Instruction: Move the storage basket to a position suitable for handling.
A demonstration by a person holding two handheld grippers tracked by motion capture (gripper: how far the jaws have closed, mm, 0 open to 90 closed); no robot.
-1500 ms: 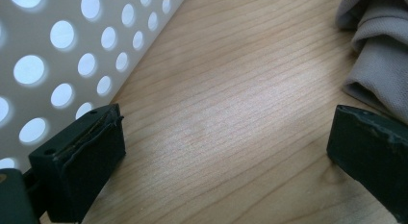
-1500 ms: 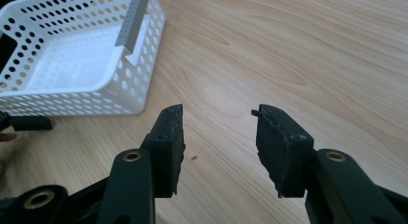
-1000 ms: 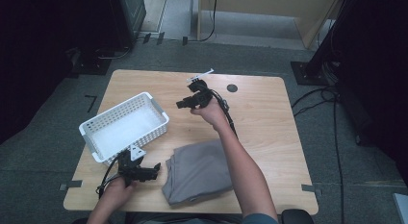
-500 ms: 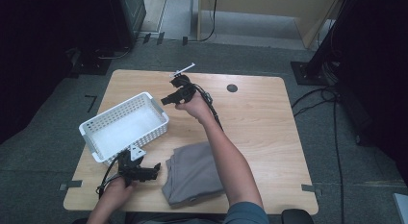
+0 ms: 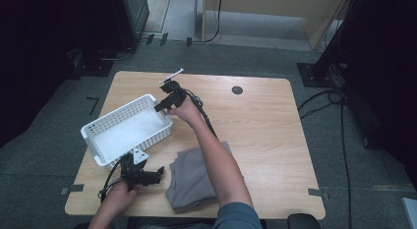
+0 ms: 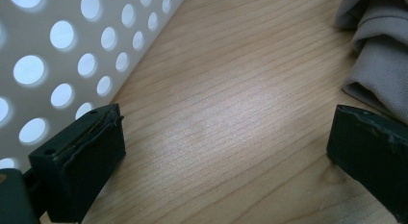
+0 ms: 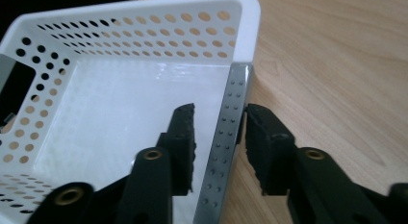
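wooden counter (image 5: pixel 265 126) on grey floor (image 5: pixel 54 116), dim room. right gripper (image 7: pixel 219 132) fingers just closing astride white basket (image 5: pixel 125 130) wall, contact unclear; left gripper (image 6: pixel 216 152) fingers apart, empty.

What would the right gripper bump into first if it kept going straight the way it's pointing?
Probably the white basket. The right gripper has just been closing, one jaw on each side of the basket's side wall, so that wall comes first, though depth is hard to judge.

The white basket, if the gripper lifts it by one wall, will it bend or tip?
The basket is thin, hole-filled plastic and empty, so probably light. Gripped at one wall by the right gripper, it may tilt and flex slightly.
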